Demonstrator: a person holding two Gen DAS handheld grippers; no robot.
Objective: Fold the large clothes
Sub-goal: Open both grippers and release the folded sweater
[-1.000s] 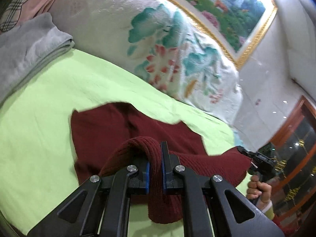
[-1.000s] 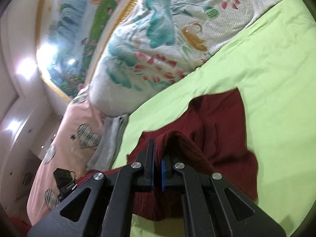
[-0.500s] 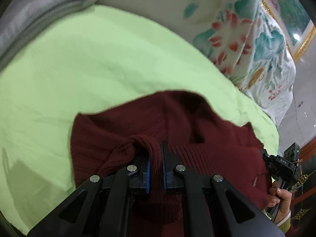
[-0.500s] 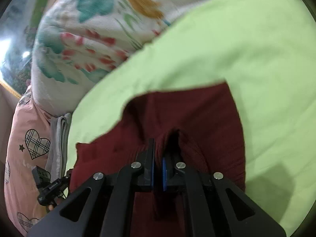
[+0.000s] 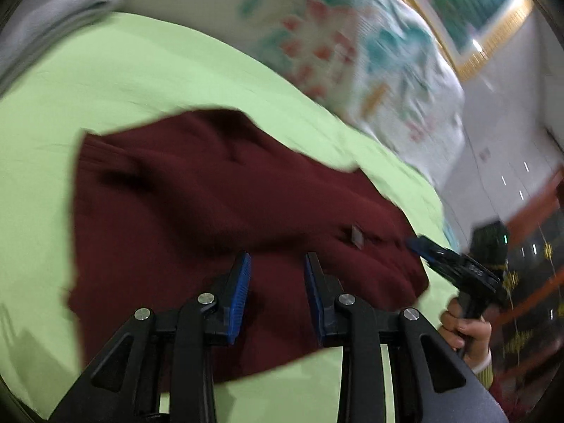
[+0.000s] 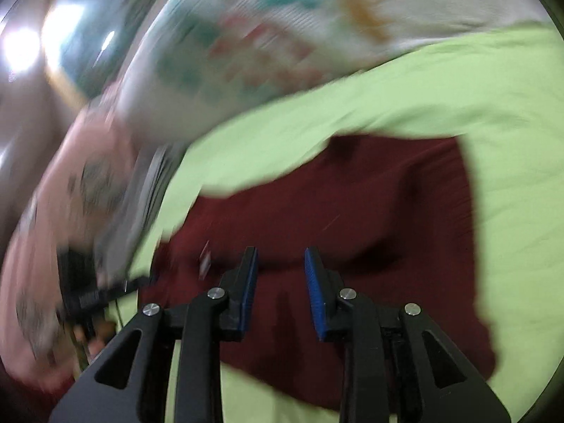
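Observation:
A dark red knitted sweater (image 5: pixel 197 190) lies folded over on the light green bedsheet (image 5: pixel 116 81); the right wrist view shows the same sweater (image 6: pixel 370 197) from its other side. My left gripper (image 5: pixel 277 264) hovers just above the sweater's near edge, its jaws opening with no cloth pinched between the blue pads. My right gripper (image 6: pixel 280 259) is likewise over the near edge, jaws opening and free of the fabric. A small label (image 5: pixel 356 236) shows on the sweater. The right gripper (image 5: pixel 454 264) and the hand holding it appear at the left view's right edge.
A large floral quilt (image 5: pixel 352 46) is bundled along the far side of the bed. Folded grey cloth (image 5: pixel 53 24) lies at the far left corner, beside a pink heart-print pillow (image 6: pixel 63 211). A framed picture (image 5: pixel 469 3) hangs on the wall.
Both grippers carried the sweater's edge forward and down onto its far half, then let go; the jaws that pinched the knit now stand apart. The views are blurred from motion.

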